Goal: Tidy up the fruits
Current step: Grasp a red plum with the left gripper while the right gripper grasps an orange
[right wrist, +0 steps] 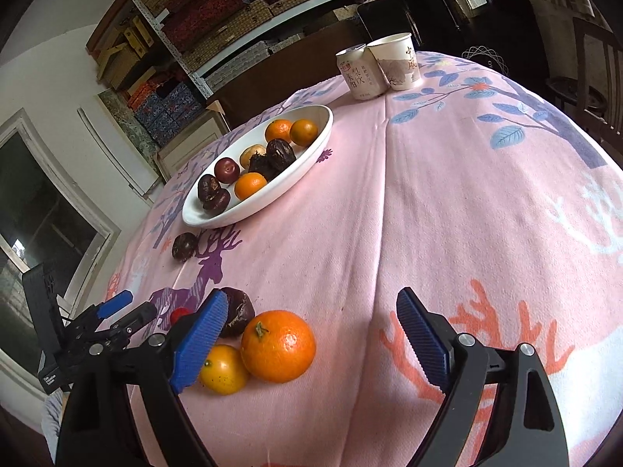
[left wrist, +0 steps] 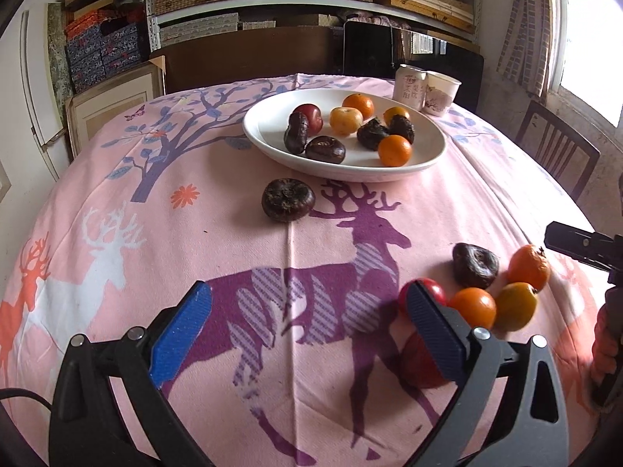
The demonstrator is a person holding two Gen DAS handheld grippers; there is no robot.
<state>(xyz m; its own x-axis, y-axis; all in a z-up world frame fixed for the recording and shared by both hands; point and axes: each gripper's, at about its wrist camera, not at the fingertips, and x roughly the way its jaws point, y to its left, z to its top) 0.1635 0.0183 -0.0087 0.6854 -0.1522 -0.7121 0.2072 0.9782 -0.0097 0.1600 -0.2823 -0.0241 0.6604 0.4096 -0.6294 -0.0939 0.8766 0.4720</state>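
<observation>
Left gripper and right gripper, jaws apart, nothing held. Loose fruits lie just beside the right gripper's left finger (others fill the white plate beyond).

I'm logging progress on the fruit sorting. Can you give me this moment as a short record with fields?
container: white oval ceramic plate, holding oranges, dark brown water chestnuts and one red fruit
loose near plate: one dark brown water chestnut on the pink deer-print tablecloth
loose cluster: large orange mandarin, with more fruit beside it
left gripper: open, empty
right gripper: open, empty
background: drink can, paper cup
</observation>
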